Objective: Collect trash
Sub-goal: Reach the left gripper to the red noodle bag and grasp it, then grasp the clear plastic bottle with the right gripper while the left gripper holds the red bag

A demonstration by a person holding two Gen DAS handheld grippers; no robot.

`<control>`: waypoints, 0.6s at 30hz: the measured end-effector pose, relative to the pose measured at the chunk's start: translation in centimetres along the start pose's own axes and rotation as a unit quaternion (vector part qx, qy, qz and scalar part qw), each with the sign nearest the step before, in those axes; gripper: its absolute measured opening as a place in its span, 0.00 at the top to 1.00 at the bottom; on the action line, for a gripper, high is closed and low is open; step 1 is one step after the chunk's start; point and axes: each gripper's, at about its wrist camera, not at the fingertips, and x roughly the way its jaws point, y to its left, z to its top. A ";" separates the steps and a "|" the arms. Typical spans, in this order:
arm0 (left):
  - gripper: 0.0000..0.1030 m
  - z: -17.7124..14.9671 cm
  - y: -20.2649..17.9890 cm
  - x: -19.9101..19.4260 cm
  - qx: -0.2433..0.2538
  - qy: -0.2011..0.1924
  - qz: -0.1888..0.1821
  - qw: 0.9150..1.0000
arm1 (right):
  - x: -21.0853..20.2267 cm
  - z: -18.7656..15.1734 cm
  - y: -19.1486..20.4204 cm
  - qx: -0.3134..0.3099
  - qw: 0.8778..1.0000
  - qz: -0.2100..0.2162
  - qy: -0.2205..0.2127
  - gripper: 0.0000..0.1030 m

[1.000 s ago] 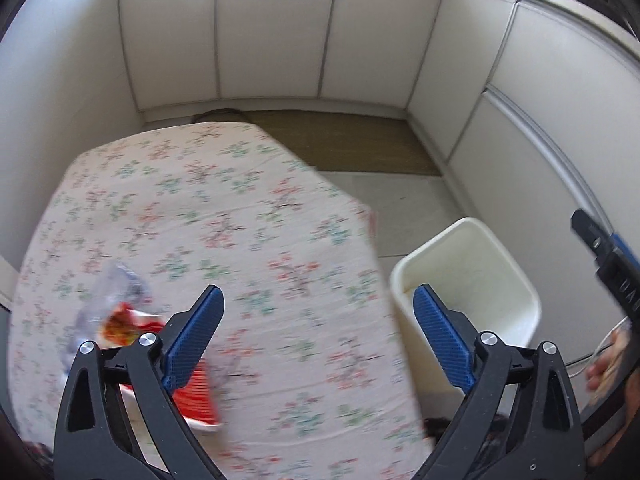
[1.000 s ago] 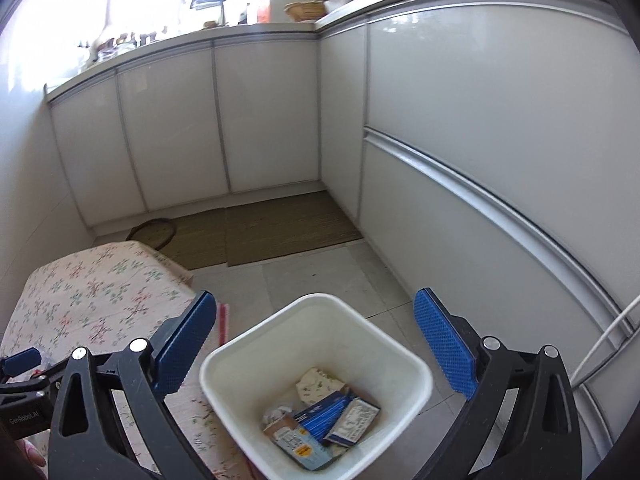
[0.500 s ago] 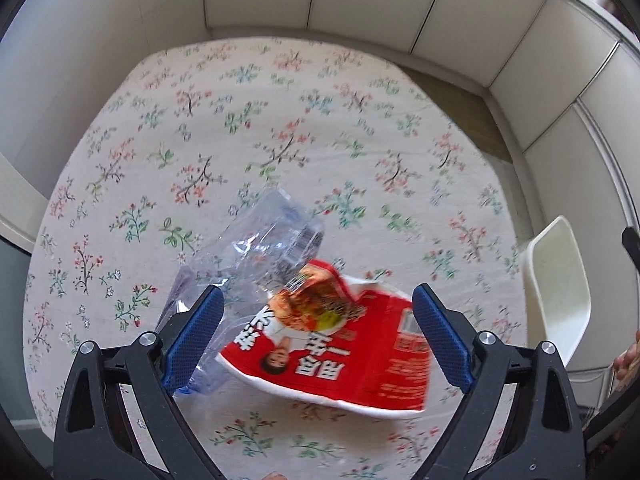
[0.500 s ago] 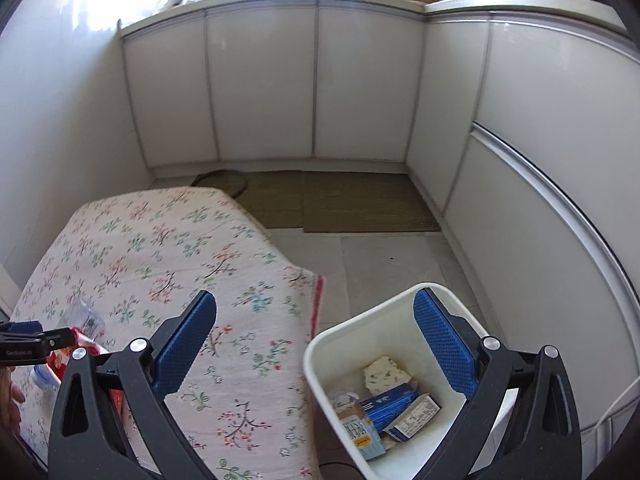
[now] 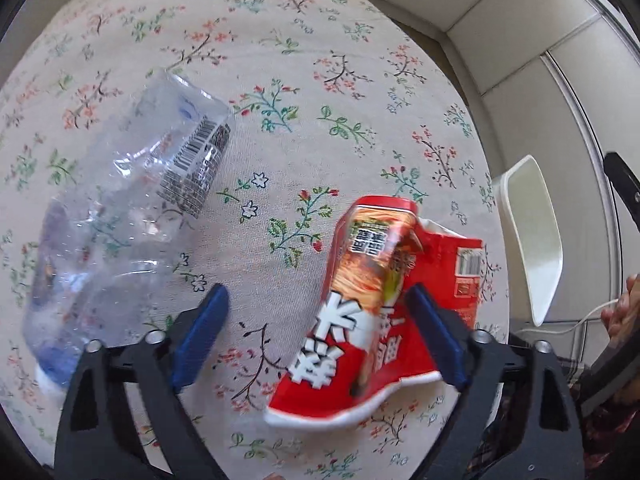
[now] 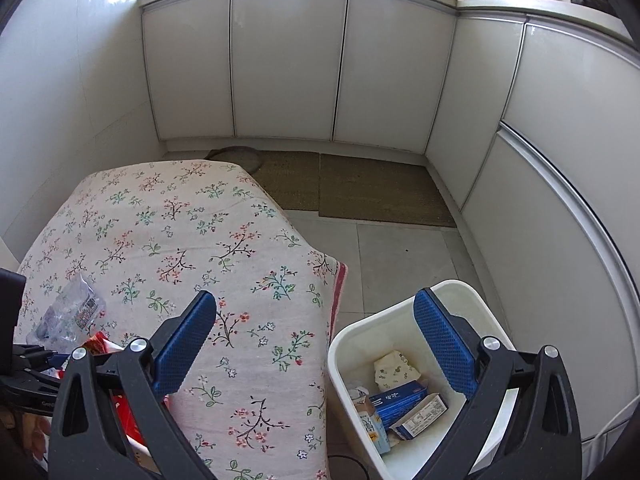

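Now | left gripper (image 5: pixel 316 322) closer than a second ago, jaws spread, empty | red wrapper (image 5: pixel 376 300) on tablecloth (image 5: pixel 280 60) between them (bottle (image 5: pixel 132 200) beside) | right gripper (image 6: pixel 316 344) agape | grasp looks next

The left gripper (image 5: pixel 316 320) points steeply downward, its blue-padded fingers (image 5: pixel 200 330) spread wide apart — nothing between them is clamped. The right gripper (image 6: pixel 316 340) is held more level, jaws likewise wide apart. A hand (image 5: pixel 622 312) shows at the left view's right edge.
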 end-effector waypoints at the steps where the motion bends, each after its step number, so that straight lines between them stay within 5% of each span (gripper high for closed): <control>1: 0.12 -0.1 0.2 0.0 -0.004 -0.007 -0.008 1.000 | 0.1 0.0 -0.1 0.000 1.000 -0.002 0.003 0.07; 3: 0.22 0.0 0.2 -0.3 -0.004 -0.021 -0.016 1.000 | 0.5 -0.1 -0.1 -0.002 1.000 -0.005 0.009 0.07; 4: 0.44 -0.2 0.2 -0.7 -0.002 -0.031 -0.040 0.999 | 0.7 -0.1 0.0 -0.003 1.000 -0.006 0.011 0.07; 6: 0.65 -0.4 0.3 -1.3 -0.009 -0.036 -0.077 0.996 | 1.1 -0.1 0.3 -0.005 1.000 -0.008 0.016 0.07; 12: 0.72 -1.6 -0.1 -3.5 -0.004 -0.060 -0.099 0.993 | 1.5 -0.1 2.9 -0.033 0.999 0.005 0.015 0.07; 18: 0.72 -2.3 3.2 -9.6 -0.040 -0.131 -0.109 0.985 | 3.0 0.1 6.2 -0.050 0.996 0.054 0.054 0.07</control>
